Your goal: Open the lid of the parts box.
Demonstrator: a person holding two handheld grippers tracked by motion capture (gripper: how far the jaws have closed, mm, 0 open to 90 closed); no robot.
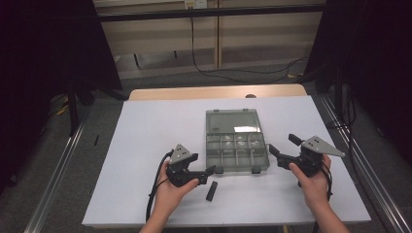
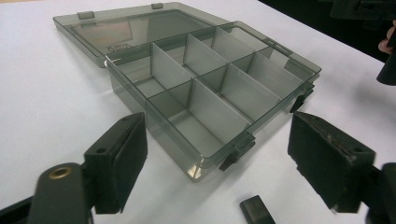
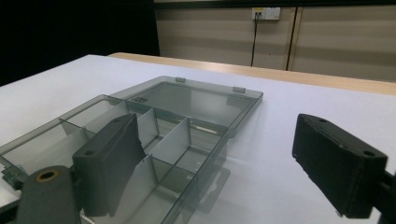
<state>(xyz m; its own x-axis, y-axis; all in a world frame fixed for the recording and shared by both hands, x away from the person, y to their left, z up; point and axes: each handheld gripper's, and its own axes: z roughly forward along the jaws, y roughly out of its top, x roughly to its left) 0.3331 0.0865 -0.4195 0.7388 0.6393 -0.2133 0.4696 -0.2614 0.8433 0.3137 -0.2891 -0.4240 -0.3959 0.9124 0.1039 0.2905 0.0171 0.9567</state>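
white table (image 1: 145, 126); open compartment box (image 1: 236, 145), black block (image 1: 211, 191)

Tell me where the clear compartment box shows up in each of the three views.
High view: compartment box at table centre, between both grippers.
Left gripper view: box centre, lid lying open toward upper left.
Right gripper view: box left of centre, partly behind the left jaw.
Shared landmark: the open lid.
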